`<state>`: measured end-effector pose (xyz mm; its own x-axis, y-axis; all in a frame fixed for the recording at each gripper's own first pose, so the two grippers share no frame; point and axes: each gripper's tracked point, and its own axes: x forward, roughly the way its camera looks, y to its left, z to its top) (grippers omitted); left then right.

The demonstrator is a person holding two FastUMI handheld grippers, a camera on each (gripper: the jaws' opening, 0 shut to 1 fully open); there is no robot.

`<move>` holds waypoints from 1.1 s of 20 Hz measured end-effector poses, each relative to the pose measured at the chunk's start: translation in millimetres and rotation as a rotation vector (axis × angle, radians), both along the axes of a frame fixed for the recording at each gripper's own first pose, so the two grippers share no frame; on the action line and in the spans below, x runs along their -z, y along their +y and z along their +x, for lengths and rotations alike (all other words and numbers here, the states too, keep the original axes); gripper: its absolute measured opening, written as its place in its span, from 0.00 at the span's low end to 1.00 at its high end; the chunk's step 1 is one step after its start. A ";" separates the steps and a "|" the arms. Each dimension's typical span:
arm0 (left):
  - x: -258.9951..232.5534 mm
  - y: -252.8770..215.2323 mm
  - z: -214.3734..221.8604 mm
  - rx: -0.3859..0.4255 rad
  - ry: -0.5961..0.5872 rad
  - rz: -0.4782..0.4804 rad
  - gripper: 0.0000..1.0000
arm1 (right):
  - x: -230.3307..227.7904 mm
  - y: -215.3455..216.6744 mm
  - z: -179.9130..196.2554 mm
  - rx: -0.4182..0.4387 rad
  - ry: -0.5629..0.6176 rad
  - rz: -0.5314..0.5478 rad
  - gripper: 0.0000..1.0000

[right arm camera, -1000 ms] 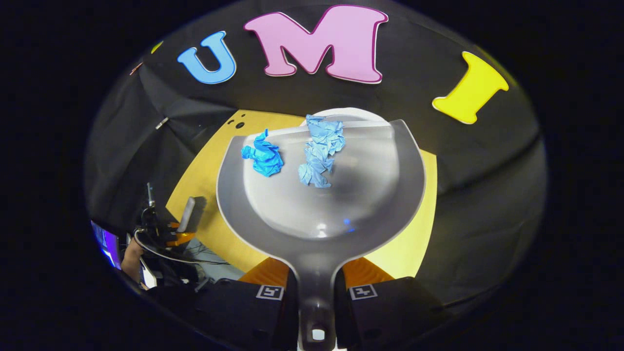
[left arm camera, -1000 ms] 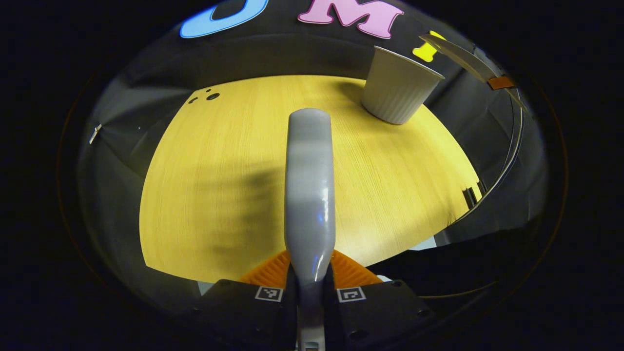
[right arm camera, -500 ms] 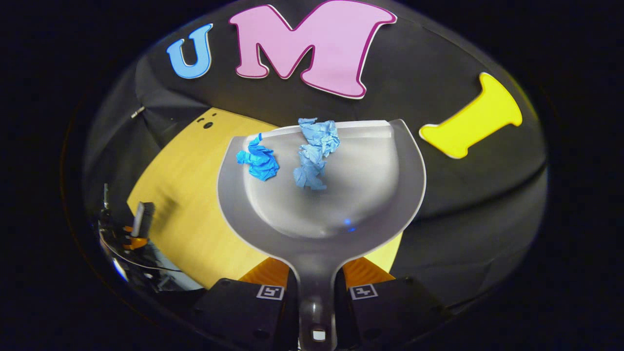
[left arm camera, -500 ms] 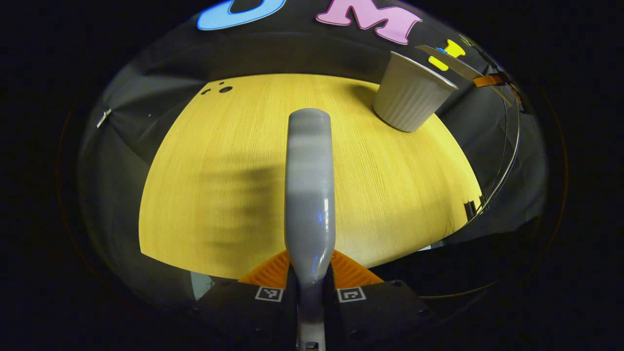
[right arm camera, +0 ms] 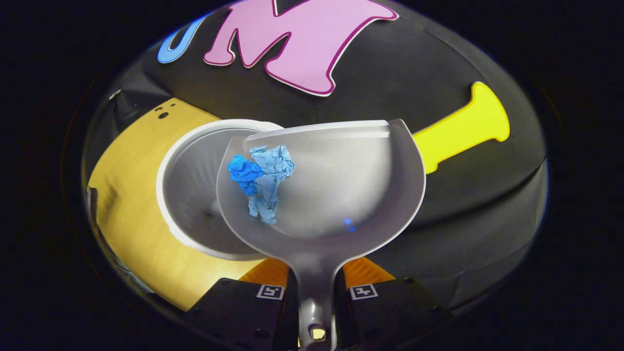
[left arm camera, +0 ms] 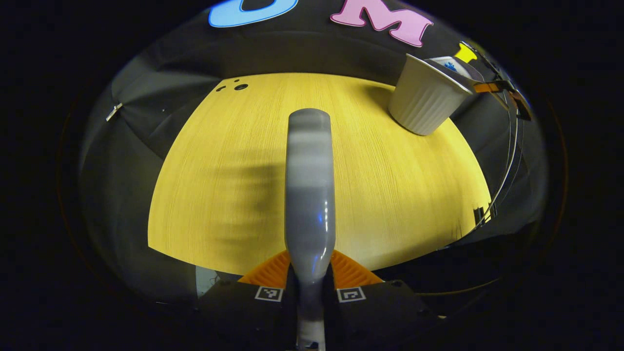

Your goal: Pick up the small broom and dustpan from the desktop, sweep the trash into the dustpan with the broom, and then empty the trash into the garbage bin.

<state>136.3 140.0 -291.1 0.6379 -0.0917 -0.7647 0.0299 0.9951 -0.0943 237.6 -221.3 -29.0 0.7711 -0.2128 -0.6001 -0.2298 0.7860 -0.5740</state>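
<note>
A: What does the left gripper (left arm camera: 310, 288) hold?

B: Both fingers clamp the glossy grey plastic broom handle (left arm camera: 309, 195), its long axis running straight ahead over the grained yellow wooden desktop (left arm camera: 390, 185). The ribbed white garbage bin (left arm camera: 425, 100) stands far right.

A: And the right gripper (right arm camera: 316, 291)?

B: It pinches the stem of the smooth grey rounded dustpan (right arm camera: 341, 195), mouth pointing away, left edge over the bin. Two crumpled blue paper scraps (right arm camera: 261, 178) lie together inside. No readable writing.
</note>
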 end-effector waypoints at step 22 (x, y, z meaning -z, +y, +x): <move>4.9 -11.2 5.8 0.030 0.032 -0.011 0.26 | -38.7 -5.9 18.3 -0.100 -0.485 -0.632 0.33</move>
